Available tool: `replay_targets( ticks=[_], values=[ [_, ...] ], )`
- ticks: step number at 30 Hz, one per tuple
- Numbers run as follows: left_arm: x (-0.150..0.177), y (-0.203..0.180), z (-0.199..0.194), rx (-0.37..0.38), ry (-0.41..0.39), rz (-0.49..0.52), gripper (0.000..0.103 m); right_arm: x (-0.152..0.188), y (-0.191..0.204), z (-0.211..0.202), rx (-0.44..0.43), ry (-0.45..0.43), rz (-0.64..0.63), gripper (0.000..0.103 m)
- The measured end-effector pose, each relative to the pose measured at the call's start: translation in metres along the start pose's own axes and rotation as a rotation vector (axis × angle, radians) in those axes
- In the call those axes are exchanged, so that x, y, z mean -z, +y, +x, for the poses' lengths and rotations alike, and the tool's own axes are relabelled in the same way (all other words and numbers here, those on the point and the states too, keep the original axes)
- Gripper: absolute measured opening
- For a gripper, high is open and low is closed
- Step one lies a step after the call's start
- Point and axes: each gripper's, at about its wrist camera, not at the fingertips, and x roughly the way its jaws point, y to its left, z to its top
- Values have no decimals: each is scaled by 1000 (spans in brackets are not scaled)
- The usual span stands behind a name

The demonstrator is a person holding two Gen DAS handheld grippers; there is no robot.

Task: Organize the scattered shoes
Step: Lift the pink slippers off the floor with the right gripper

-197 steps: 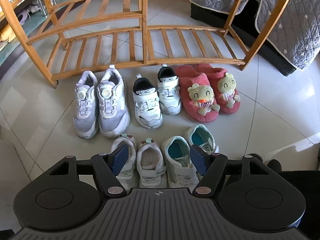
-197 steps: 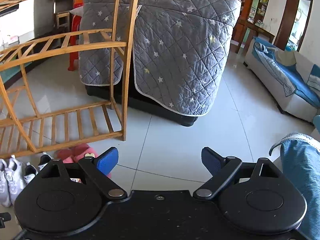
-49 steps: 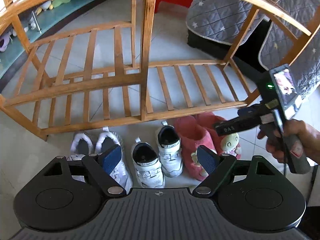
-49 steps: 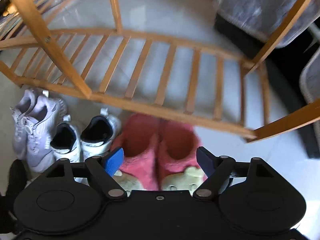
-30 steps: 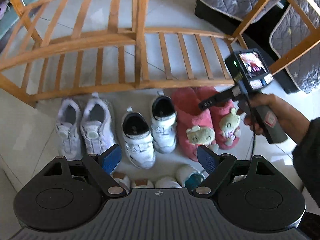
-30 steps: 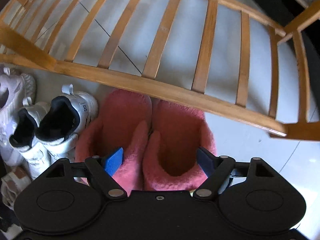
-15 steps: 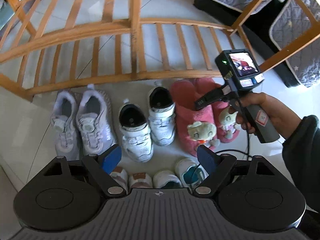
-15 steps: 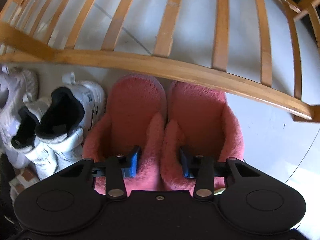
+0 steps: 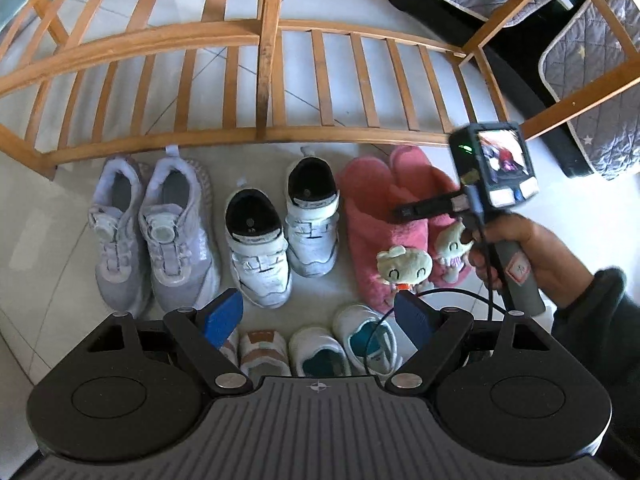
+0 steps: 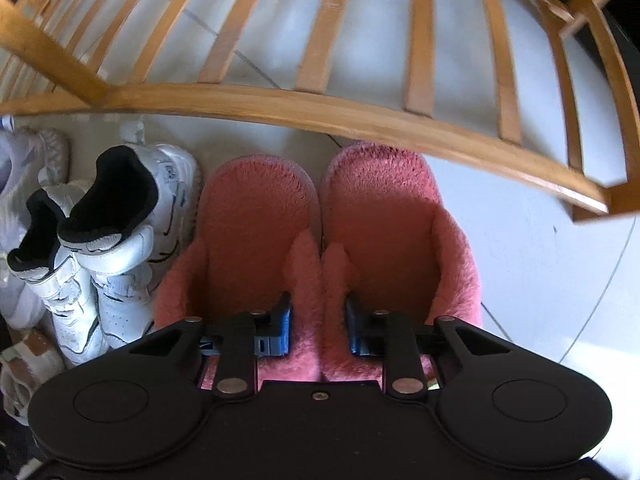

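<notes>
Pale floor tiles and a slatted wooden rack [image 10: 360,112] set the stage, and low in the centre of the right wrist view sit the pink slippers [image 10: 256,240], side by side just in front of the rack's lowest rail. The right gripper [image 10: 318,330] is closing, one finger dipped into each slipper, squeezing the two touching inner walls together. These look soft, plush and light, likely to squash rather than slip, so that doubled inner wall seems the sensible hold. Their long axes run up and down the frame, heels toward the rack at the top, toy-trimmed toes toward the bottom edge. Left of them stand white sneakers [image 10: 120,240], heels likewise toward the rack. In the left wrist view, the left gripper [image 9: 318,318] hangs spread wide with nothing between its fingers, above smaller shoes [image 9: 320,350] at the bottom centre.
</notes>
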Motion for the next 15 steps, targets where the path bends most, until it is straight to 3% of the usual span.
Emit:
replay_targets(
  ticks=[15],
  values=[
    [2, -18, 1, 44, 19, 18, 83, 56, -49, -19, 13, -134, 164, 25]
  ],
)
